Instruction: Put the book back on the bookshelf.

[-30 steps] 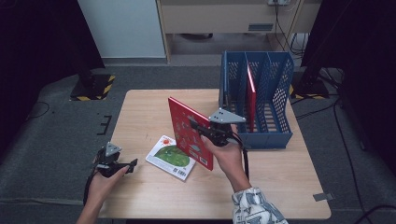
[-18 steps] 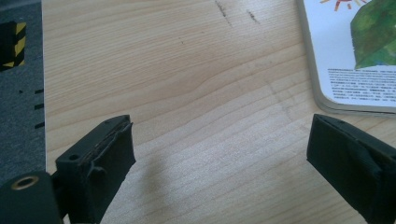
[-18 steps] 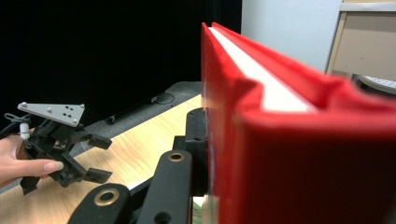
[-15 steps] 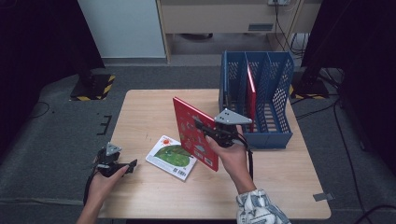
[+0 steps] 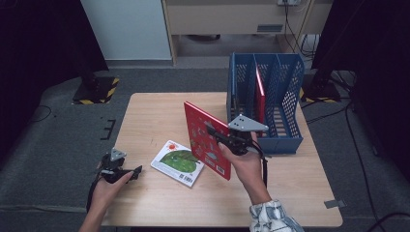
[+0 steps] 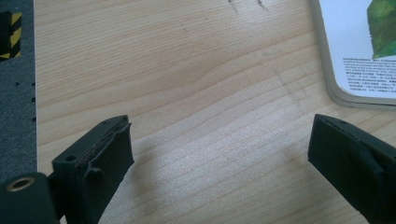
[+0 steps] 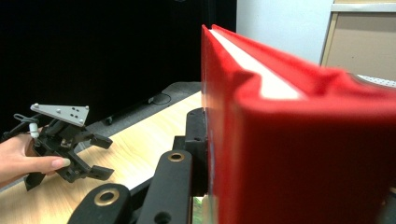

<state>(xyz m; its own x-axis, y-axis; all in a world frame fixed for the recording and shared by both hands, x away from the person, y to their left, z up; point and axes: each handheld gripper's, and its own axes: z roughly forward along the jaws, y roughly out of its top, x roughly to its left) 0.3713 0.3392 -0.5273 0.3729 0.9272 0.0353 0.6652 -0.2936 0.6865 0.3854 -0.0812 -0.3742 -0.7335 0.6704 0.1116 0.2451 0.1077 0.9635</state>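
Observation:
A red book (image 5: 205, 137) stands tilted on edge above the table's middle, with my right gripper (image 5: 218, 137) shut on its right-hand face. In the right gripper view the red book (image 7: 299, 154) is clamped against the left jaw; the other jaw is hidden behind it. A white book with a green picture (image 5: 177, 162) lies flat on the table, just left of the red one. My left gripper (image 5: 126, 173) rests open at the table's front left. Its jaws (image 6: 219, 154) stand wide apart over bare wood, with the white book's corner (image 6: 359, 51) beyond them.
A blue file rack (image 5: 285, 96) stands at the table's back right, with another red book (image 5: 260, 94) upright in a middle slot. The wooden table (image 5: 154, 111) has bare wood at the back left. The left gripper (image 7: 93, 156) and its hand are seen far off in the right gripper view.
My right gripper has carried the red book a little to the right, toward the blue rack. The left gripper and the white book have stayed put.

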